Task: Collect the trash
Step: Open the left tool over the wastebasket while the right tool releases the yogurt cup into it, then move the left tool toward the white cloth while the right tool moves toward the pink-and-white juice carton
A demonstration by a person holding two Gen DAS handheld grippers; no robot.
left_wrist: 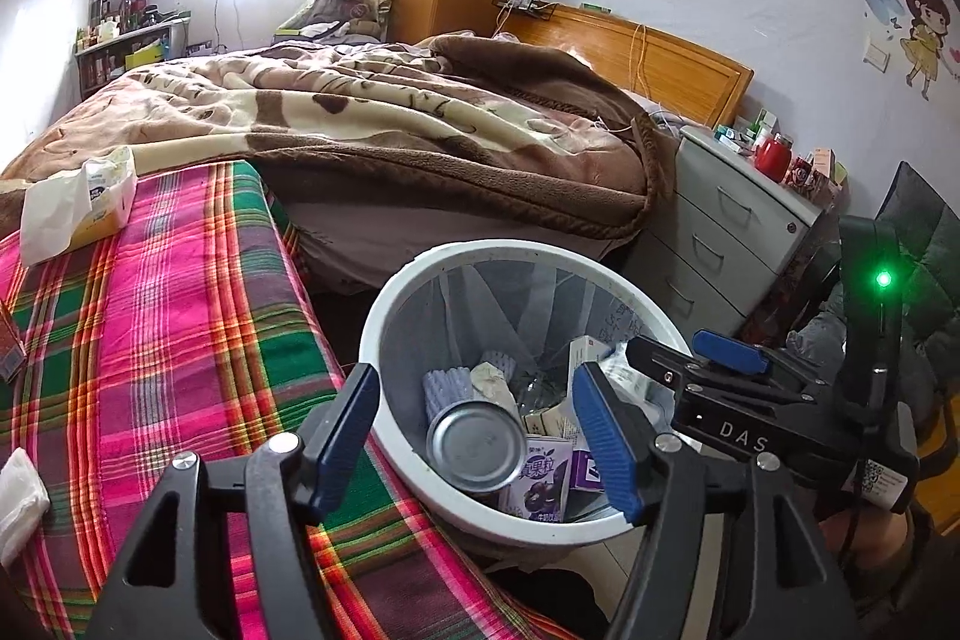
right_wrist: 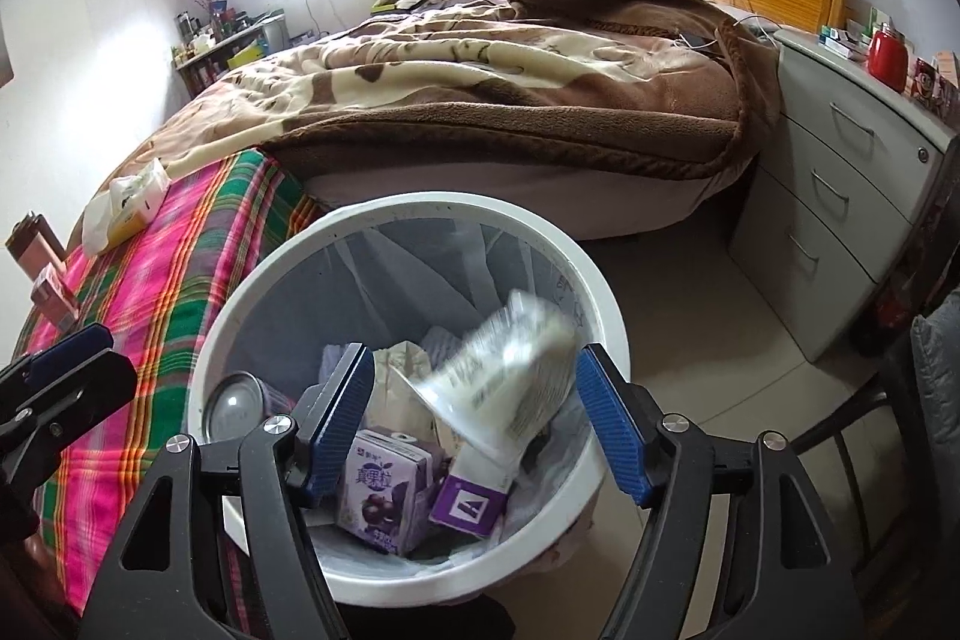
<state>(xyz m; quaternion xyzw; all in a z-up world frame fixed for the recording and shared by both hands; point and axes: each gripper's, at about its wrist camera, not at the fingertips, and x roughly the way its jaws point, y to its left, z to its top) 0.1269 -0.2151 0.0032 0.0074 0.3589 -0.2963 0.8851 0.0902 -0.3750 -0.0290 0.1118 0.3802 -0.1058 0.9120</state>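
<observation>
Beside the bed, one round white plastic waste bin (right_wrist: 606,316) lined with a thin clear bag stands on the floor, touching the edge of the pink-and-green plaid cloth (left_wrist: 180,328).

Both tools hang over the bin. One left gripper (left_wrist: 480,436) has its two blue-padded fingers spread wide with nothing between them. One right gripper (right_wrist: 474,430) is likewise spread apart, gripping nothing; a blurred white printed wrapper (right_wrist: 510,370) shows between its fingers, above the rubbish, and whether it touches either pad cannot be told.

Inside the bin I count:
- one silver metal can (left_wrist: 477,445), lying with its round end up
- one purple drink carton with fruit pictures (right_wrist: 384,496)
- one small purple-and-white box (right_wrist: 471,505) just beside the carton
- one crumpled beige paper piece (right_wrist: 408,370)
- further pale scraps behind these, too jumbled to count.

On the plaid cloth lie one open white-and-yellow tissue pack (left_wrist: 90,202) near the brown blanket (left_wrist: 420,124), and one crumpled white tissue (left_wrist: 21,502) at the left edge.

One grey three-drawer cabinet (right_wrist: 840,196) stands right of the bed, with one red jar (right_wrist: 887,51) on top.
</observation>
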